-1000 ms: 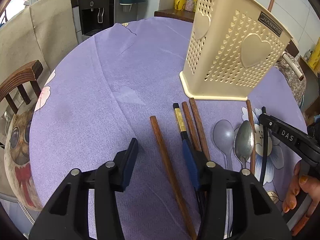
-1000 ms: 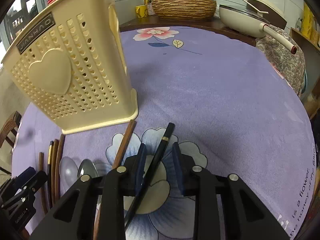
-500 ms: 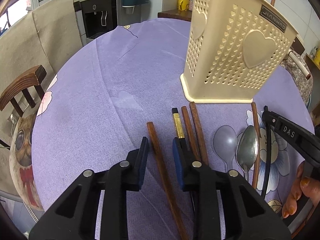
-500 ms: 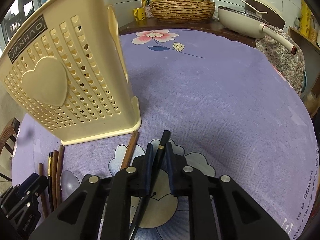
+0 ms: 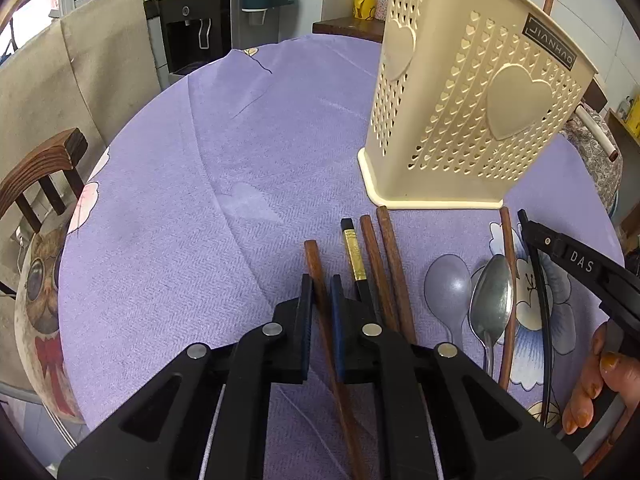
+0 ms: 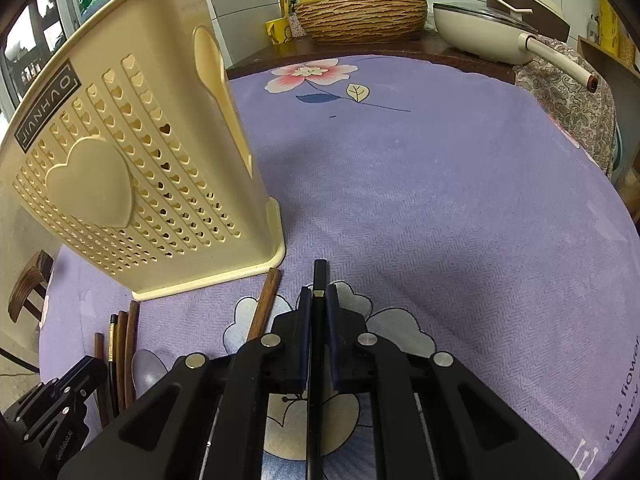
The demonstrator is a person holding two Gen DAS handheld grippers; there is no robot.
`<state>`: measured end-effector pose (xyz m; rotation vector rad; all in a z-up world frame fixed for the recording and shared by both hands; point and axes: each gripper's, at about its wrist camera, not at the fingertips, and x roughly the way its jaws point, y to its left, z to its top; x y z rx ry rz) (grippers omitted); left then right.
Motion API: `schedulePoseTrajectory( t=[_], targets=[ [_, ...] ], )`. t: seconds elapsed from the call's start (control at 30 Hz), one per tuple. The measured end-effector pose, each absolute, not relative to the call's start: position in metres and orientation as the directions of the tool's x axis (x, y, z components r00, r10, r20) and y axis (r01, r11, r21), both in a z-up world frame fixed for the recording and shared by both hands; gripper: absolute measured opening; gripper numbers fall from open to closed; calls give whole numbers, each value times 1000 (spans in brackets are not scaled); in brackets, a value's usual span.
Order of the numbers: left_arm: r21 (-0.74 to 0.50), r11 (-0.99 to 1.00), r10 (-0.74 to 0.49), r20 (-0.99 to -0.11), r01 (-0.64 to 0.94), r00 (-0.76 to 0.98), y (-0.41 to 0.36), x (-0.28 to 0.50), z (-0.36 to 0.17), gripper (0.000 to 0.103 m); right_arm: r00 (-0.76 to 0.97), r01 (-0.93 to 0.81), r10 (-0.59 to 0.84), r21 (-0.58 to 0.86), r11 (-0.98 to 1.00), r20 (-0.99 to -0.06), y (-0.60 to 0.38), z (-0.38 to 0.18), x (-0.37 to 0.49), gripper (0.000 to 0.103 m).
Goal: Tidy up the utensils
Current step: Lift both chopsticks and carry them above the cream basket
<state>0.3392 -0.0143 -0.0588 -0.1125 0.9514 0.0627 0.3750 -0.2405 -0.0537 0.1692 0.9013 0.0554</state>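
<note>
A cream perforated utensil holder point(image 5: 476, 108) stands on the purple tablecloth point(image 5: 200, 184); it also shows in the right wrist view point(image 6: 132, 168). My left gripper point(image 5: 320, 286) is shut on a brown wooden chopstick point(image 5: 314, 260). Beside it lie a black chopstick with a gold band point(image 5: 354, 252), two brown chopsticks point(image 5: 384, 252), a grey spoon point(image 5: 448, 284), a metal spoon point(image 5: 492, 300) and another brown chopstick point(image 5: 508, 264). My right gripper point(image 6: 316, 294) is shut on a black chopstick point(image 6: 319, 276), just right of the holder's base.
A wooden chair point(image 5: 36, 172) stands at the table's left edge. A sideboard behind the table carries a woven basket point(image 6: 360, 16), a cream pan point(image 6: 492, 32) and a yellow mug point(image 6: 280, 32). A person's fingers point(image 5: 600, 384) hold the right gripper.
Both grippers have closed: the left around the brown chopstick, the right around the black chopstick. Both views have moved closer to the holder.
</note>
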Motion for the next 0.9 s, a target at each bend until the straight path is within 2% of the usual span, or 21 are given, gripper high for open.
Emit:
schedulePoseTrajectory(
  t=[0.27, 0.43, 0.67, 0.9],
  targets=[
    [-120, 989, -50, -809, -81, 585, -8, 346, -54, 7, 634, 5, 147, 194, 981, -759, -241, -45, 369, 7],
    [-164, 985, -91, -771, -59, 630, -2, 336, -32, 7, 658, -31, 211, 254, 967, -723, -246, -29, 358, 7],
    [-217, 976, -150, -657, 5, 739, 11, 304, 29, 7, 738, -122, 271, 272, 954, -617, -255, 22, 325, 7],
    [-221, 973, -180, -537, 69, 824, 24, 266, 89, 7, 807, -268, 344, 220, 938, -480, -263, 90, 275, 7]
  ],
)
